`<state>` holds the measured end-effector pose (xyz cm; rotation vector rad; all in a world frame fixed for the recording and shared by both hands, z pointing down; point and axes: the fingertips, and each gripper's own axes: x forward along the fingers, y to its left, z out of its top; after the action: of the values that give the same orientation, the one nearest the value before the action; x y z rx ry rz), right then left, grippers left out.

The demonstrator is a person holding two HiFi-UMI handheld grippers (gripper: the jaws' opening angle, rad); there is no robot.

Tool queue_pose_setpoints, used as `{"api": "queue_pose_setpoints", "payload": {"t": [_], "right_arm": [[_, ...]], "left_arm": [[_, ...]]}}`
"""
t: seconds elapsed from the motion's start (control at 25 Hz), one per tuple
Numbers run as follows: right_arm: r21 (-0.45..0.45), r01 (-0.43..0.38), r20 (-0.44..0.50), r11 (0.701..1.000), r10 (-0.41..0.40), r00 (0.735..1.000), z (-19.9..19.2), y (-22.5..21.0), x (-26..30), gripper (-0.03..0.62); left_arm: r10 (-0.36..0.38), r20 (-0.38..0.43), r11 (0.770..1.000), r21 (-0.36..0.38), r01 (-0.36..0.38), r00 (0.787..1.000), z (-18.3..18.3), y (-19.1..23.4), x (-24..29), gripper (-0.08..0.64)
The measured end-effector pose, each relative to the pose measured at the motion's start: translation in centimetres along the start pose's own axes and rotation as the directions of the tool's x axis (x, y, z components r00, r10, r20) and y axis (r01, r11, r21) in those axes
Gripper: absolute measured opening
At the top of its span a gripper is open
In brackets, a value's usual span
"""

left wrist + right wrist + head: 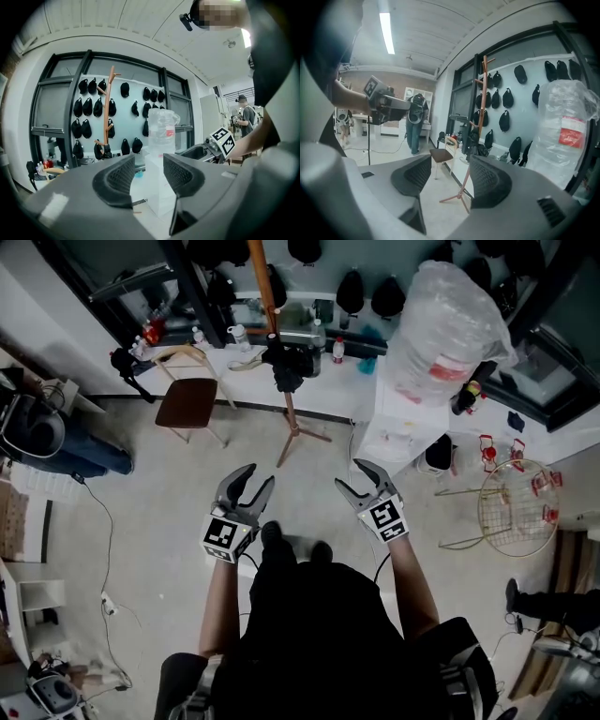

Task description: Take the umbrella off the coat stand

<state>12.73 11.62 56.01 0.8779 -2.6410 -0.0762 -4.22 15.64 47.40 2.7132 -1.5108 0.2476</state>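
Across the floor by the white counter [323,381], wooden coat stand [291,418] upright, brown chair [187,401] left of it. Black umbrella [284,367] hangs on the stand's pole. Left gripper [259,475] and right gripper [350,474] well short of it, jaws apart, nothing between.

The coat stand [264,287] runs out past the head view's top edge, so I can't see its upper pegs there. A dark bundle [284,367] hangs on its pole, too small for me to tell what it is. In the left gripper view, the left gripper [149,164] hides the stand's feet.
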Motion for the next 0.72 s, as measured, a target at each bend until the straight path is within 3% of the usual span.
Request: {"api": "queue_pose_setpoints", "payload": {"t": [0.36, 0.72], "right_arm": [[0.019, 0.018, 0.021, 1.000, -0.018, 1.000, 0.5, -0.4, -0.7, 0.318], [0.031, 0.017, 0.021, 0.999, -0.018, 1.000, 0.4, -0.5, -1.4, 0.310]], "left_arm": [[-0.021, -0.018, 1.000, 0.009, 0.022, 1.000, 0.1, -0.7, 1.0, 0.304], [-0.019, -0.016, 1.000, 0.010, 0.019, 1.000, 0.2, -1.4, 1.6, 0.325]]}}
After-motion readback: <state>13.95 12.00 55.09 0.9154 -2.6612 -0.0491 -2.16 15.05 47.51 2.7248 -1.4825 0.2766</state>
